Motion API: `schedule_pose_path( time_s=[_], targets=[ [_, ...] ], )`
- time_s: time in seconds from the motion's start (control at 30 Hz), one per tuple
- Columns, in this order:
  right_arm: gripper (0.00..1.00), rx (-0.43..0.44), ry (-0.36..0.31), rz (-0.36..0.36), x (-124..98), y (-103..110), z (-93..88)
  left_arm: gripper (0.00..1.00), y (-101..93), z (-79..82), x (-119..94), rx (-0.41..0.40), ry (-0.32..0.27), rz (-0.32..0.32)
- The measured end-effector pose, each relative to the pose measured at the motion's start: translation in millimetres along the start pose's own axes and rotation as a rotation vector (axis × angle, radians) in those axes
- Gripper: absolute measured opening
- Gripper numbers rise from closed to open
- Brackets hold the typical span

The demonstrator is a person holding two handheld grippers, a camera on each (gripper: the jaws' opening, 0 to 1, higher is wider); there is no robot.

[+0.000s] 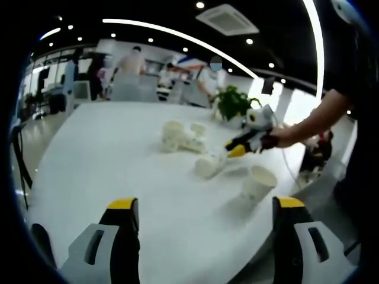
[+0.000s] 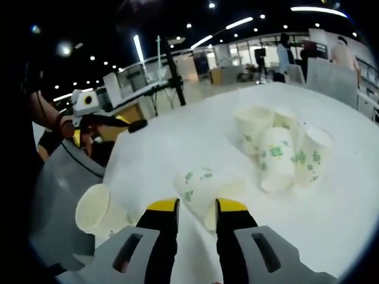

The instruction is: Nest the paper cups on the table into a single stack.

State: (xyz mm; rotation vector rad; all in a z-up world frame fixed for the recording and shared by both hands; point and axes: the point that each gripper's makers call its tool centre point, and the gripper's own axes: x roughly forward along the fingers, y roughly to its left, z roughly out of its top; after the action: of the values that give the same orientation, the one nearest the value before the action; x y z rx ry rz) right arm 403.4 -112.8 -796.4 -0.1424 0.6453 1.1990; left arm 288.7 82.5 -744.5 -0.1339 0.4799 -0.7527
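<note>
White paper cups with green print stand and lie on the white table (image 1: 118, 165). A cluster of several cups (image 1: 183, 137) (image 2: 278, 148) sits mid-table. One cup (image 1: 257, 183) (image 2: 98, 210) stands upright near the table edge. Another cup (image 1: 208, 165) (image 2: 201, 186) lies on its side. My right gripper (image 2: 196, 206) (image 1: 237, 152) has its jaws drawn narrow on the near end of this lying cup. My left gripper (image 1: 205, 203) (image 2: 89, 118) hovers wide open over bare table, well short of the cups.
A potted green plant (image 1: 234, 103) stands on the far side of the table. A grey chair (image 2: 65, 177) is at the table edge beside the upright cup. People stand in the background beyond the table.
</note>
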Motion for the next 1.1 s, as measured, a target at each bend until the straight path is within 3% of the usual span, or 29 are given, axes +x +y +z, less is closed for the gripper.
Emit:
schedule_pose_path(
  time_s=[0.73,1.1],
  targets=[
    [0.01,-0.031,-0.019,0.048,-3.1,11.2,3.0,0.91,-3.4,-4.7,-2.8,-0.007,0.006,0.005],
    [0.00,-0.070,-0.032,0.079,-2.9,20.2,7.4,0.91,-5.1,-6.4,-3.5,-0.007,0.008,0.003]
  ],
)
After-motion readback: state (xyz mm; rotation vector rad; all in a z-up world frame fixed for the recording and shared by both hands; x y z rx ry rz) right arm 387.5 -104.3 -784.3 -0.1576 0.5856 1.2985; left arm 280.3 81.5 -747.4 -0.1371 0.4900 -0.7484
